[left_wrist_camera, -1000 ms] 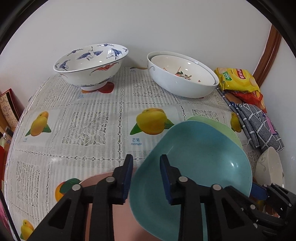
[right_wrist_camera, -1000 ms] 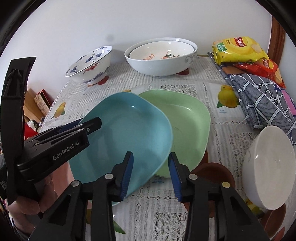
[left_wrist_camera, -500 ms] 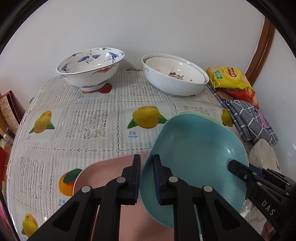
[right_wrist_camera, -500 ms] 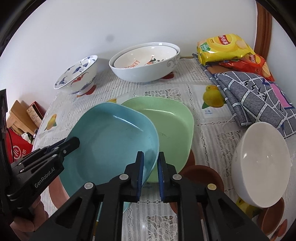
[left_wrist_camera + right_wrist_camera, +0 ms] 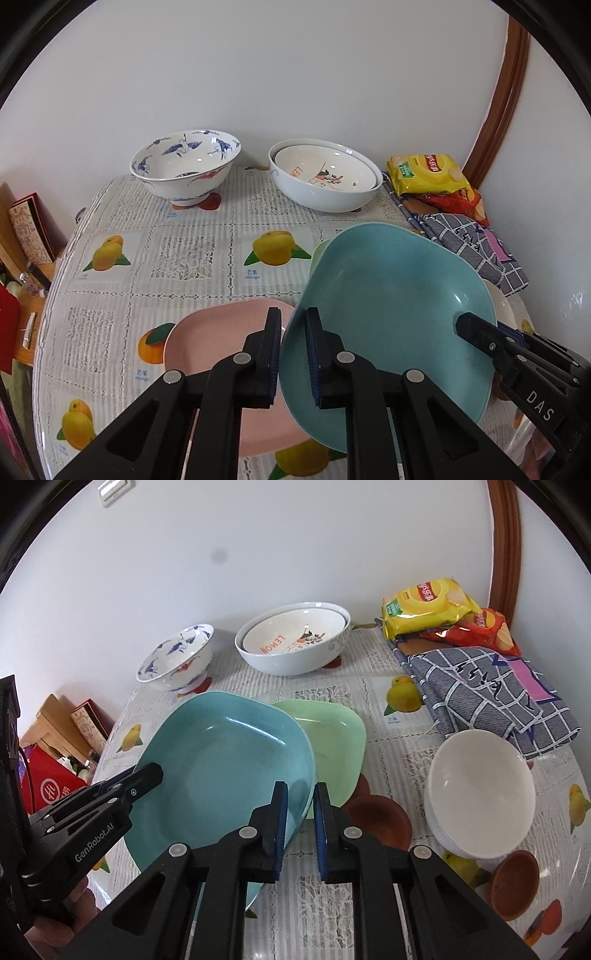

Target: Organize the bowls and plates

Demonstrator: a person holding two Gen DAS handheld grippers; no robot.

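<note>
Both tools grip one squarish turquoise plate [image 5: 395,317]: the left tool [image 5: 293,356] has just clamped its near left rim, and the right tool [image 5: 300,821] has just closed on the opposite rim. The plate tilts clear of the fruit-print lace-patterned worktop [image 5: 192,254], overlapping a pale green plate [image 5: 332,734] and a pink plate [image 5: 218,339].

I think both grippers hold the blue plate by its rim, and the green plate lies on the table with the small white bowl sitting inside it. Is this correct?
One thing is wrong: the white bowl is not inside the green plate. The right wrist view shows it standing apart on the table, to the plate's right. The rest holds: the left gripper and right gripper both clamp the blue plate at its rim.
</note>
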